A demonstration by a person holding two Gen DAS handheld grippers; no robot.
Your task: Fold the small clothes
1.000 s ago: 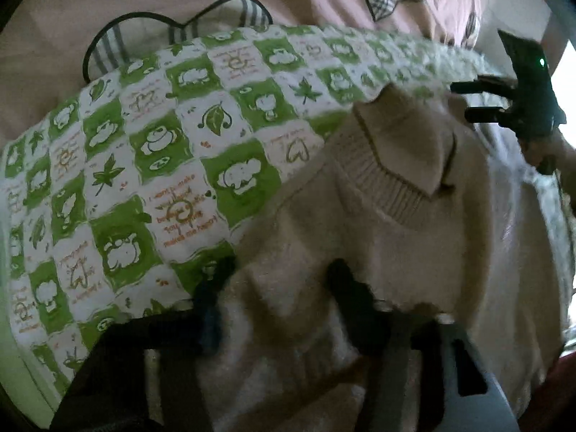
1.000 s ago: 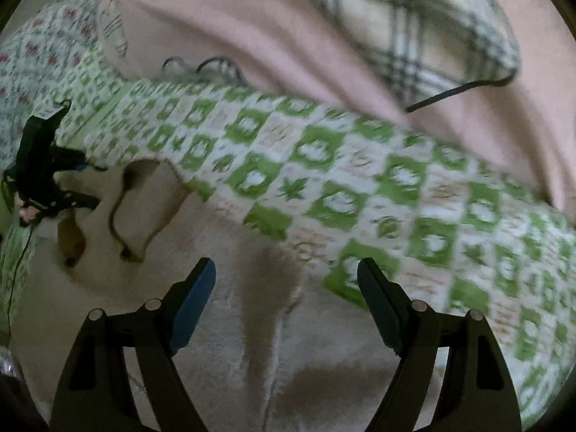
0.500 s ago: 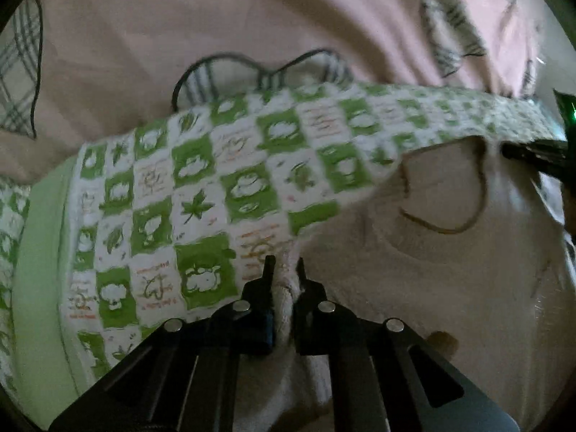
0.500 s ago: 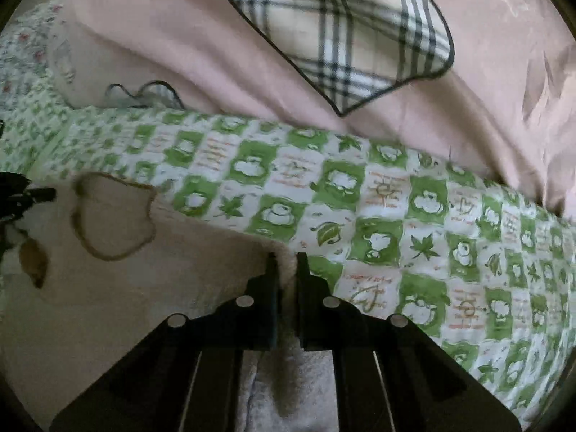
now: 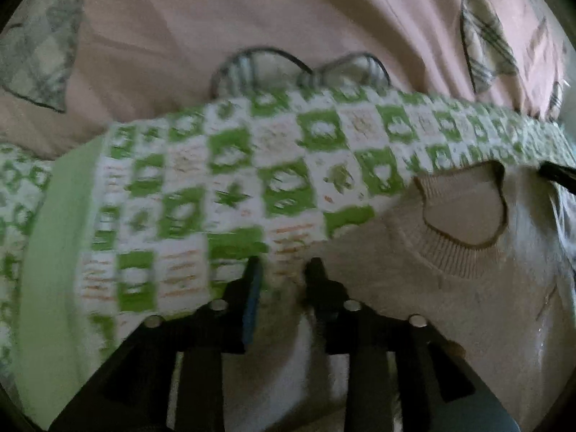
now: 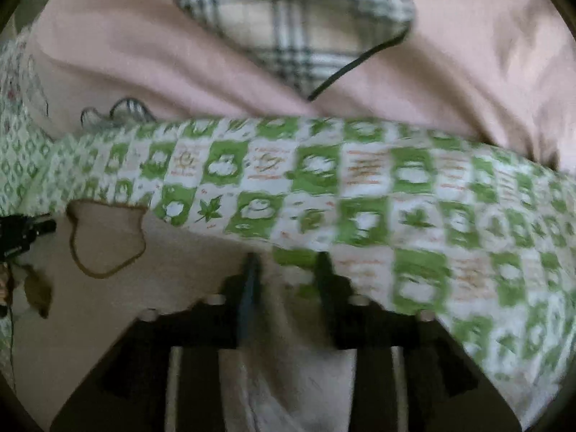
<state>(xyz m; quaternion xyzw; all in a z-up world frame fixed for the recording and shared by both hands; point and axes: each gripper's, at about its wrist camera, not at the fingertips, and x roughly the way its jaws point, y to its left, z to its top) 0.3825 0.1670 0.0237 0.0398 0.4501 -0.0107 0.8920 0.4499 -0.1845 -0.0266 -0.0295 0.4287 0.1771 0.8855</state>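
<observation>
A small beige knit sweater [image 5: 450, 288] lies flat on a green-and-white checked blanket [image 5: 252, 180], its ribbed neck opening [image 5: 464, 208] facing away from me. It also shows in the right wrist view [image 6: 162, 288], neck opening [image 6: 106, 237] at the left. My left gripper [image 5: 282, 270] stands open over the sweater's left edge, fabric loose between the fingers. My right gripper [image 6: 286, 266] stands open over the sweater's right edge. Each gripper shows at the edge of the other's view, the right one [image 5: 558, 174] and the left one [image 6: 21, 234].
A pink quilt [image 5: 252, 18] with plaid heart patches [image 6: 288, 18] is bunched up behind the checked blanket [image 6: 396, 198]. A plain pale green band [image 5: 54, 252] borders the blanket on the left. A small-patterned sheet [image 6: 14, 165] lies at the far left.
Both grippers, shut on the sweater's edges half a second ago, have opened and let go. The sweater now lies spread out flat. Both views are blurred by motion.
</observation>
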